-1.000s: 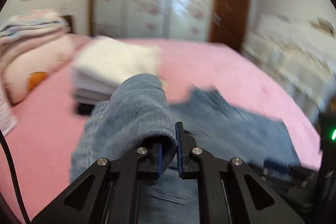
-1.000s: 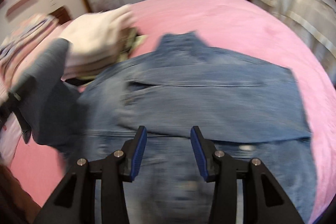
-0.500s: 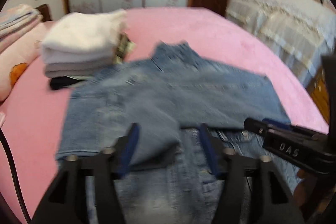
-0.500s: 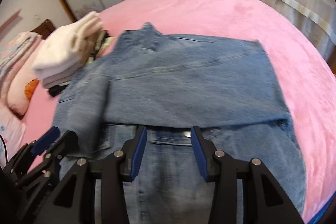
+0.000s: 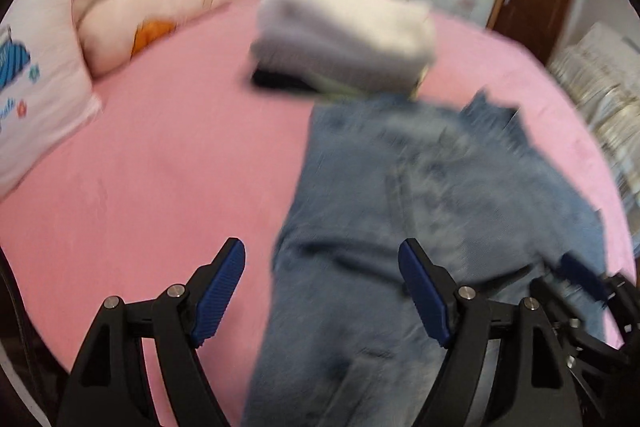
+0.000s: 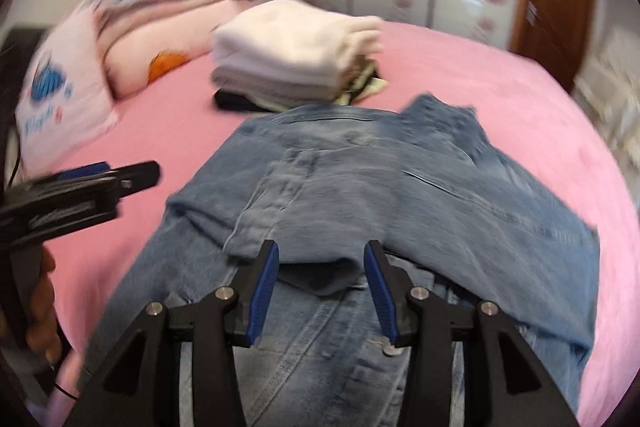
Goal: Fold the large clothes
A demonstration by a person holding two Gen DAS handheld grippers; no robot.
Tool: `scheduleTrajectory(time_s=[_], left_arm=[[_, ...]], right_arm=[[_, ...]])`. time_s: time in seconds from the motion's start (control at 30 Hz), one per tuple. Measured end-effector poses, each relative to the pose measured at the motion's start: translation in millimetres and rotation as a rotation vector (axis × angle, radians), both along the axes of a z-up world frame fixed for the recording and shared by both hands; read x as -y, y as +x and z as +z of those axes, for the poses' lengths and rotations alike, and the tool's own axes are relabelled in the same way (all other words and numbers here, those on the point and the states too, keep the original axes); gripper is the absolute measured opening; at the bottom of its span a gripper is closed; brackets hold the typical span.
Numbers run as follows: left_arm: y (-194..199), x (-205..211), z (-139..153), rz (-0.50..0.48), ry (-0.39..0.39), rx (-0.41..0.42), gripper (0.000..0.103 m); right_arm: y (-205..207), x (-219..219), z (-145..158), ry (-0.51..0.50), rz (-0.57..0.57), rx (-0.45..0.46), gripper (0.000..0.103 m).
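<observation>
A blue denim jacket (image 5: 440, 187) (image 6: 400, 195) lies spread on the pink bed (image 5: 160, 167), with both sleeves folded across its body. My left gripper (image 5: 320, 251) hovers over the jacket's left edge. Its jaws are opening wide and press on nothing. In the right wrist view the left gripper (image 6: 100, 175) sits off the jacket's left side, over bare bed, held by a hand (image 6: 40, 299). My right gripper (image 6: 322, 249) hangs above the folded sleeve's cuff at the jacket's middle, its jaws opening slightly, gripping nothing. It shows in the left wrist view as the right gripper (image 5: 580, 275), low at the right.
A stack of folded clothes (image 5: 344, 31) (image 6: 288, 43), white on top, sits just beyond the jacket's collar. Pillows (image 5: 36, 75) (image 6: 64, 91) and folded bedding lie at the far left. Bare pink sheet stretches left of the jacket. A wardrobe and a door stand behind.
My left gripper let go of the sleeve, which now lies across the jacket, and swung to the jacket's left edge with its jaws wide. The right gripper shifted over the folded cuff.
</observation>
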State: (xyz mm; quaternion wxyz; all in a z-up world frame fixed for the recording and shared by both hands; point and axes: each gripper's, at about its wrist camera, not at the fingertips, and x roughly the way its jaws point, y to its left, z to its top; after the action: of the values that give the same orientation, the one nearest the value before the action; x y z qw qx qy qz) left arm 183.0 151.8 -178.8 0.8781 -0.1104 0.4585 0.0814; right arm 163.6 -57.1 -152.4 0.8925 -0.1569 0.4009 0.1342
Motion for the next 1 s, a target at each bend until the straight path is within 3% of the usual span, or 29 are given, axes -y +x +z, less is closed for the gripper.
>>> scheduleTrajectory(time_s=[0.2, 0.5, 0.9, 0.93, 1.0], left_arm=[[-2, -16, -33, 0.018, -0.091, -0.079, 0.078], [-2, -38, -50, 0.054, -0.118, -0.097, 0.078], [-6, -51, -63, 0.076, -0.145, -0.122, 0.078], [-5, -50, -64, 0.072, -0.143, -0.123, 0.077], [-5, -51, -63, 0.085, -0.147, -0.121, 0.078]], right_arm=[[-11, -29, -25, -0.265, 0.106, 0.089, 0.048], [-24, -77, -72, -0.616, 0.277, 0.267, 0.048], [-4, -94, -110, -0.795, 0.323, 0.279, 0.046], [-1, -94, -111, -0.791, 0.321, 0.280, 0.044], [3, -96, -111, -0.785, 0.331, 0.265, 0.025]])
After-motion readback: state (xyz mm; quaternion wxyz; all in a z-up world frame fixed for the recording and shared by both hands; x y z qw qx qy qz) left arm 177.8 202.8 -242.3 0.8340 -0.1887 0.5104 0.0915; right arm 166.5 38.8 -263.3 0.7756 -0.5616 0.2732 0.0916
